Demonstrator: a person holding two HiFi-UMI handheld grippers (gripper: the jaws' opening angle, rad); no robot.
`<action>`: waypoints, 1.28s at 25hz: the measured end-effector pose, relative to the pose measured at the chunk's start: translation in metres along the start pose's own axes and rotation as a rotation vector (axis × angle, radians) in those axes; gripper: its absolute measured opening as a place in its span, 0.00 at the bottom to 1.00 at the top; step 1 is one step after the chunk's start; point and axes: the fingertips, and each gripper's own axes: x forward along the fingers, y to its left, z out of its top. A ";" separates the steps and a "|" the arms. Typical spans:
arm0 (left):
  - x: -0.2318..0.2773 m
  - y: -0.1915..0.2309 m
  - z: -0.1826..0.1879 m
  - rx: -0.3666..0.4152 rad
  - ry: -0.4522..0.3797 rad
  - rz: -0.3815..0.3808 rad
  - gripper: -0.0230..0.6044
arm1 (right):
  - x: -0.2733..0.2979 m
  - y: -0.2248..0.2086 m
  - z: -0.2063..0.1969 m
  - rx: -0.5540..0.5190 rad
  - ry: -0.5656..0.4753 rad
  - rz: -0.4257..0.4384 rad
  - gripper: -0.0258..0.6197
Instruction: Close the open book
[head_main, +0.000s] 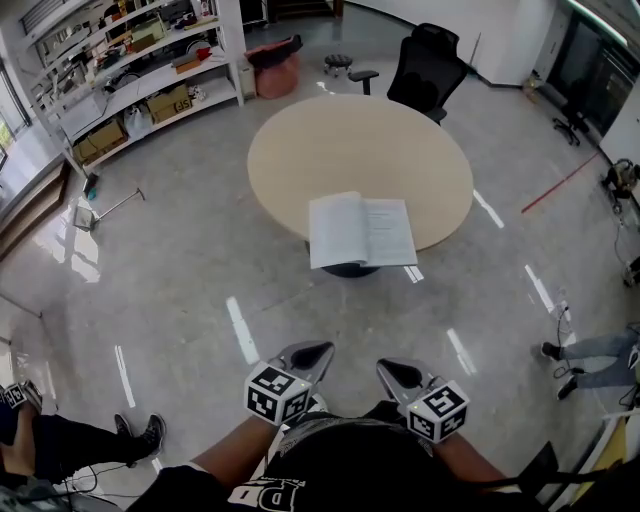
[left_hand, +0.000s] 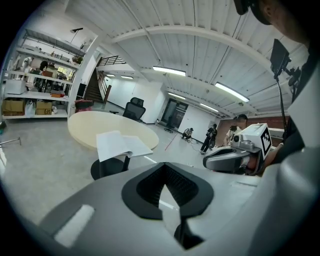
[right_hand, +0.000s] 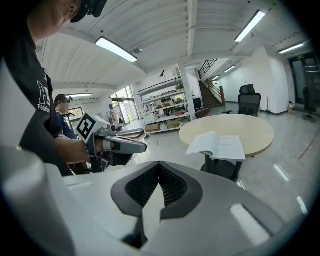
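- Open book (head_main: 360, 231) is seen lying on the round tabletop (head_main: 340, 140), at the rim nearest the person. Its near edge overhangs that rim.
- The left page is bowed upward beside the spine. The print is too small to be read in any view.
- The pedestal base (head_main: 350, 270) is largely hidden under the overhanging book.
- Left hand-held gripper (head_main: 316, 352): clenched. In the left gripper view the jaws are pressed together at the tips, with nothing between them.
- Right hand-held gripper (head_main: 390, 371): likewise clenched and empty, as read in the right gripper view.
- Both are held over the floor (head_main: 180, 250), side by side, well apart from the book and pointed toward it.
- The hands carrying them are hidden behind the marker cubes; only forearms are seen.
- An office chair (head_main: 428, 65) is noted beyond the tabletop.
- Shelves (head_main: 130, 70) at upper left are cut off by the frame edge.
- Bystanders at the lower left and right margins are cut off; only legs and shoes are shown.
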 end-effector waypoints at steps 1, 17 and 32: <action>0.002 0.002 0.000 -0.003 0.001 -0.007 0.05 | 0.002 -0.001 -0.001 0.000 0.006 -0.004 0.05; 0.042 0.026 0.026 -0.041 -0.006 0.054 0.05 | 0.036 -0.054 0.029 -0.007 0.002 0.076 0.05; 0.145 0.030 0.107 0.004 -0.027 0.213 0.05 | 0.027 -0.189 0.085 -0.056 -0.029 0.191 0.05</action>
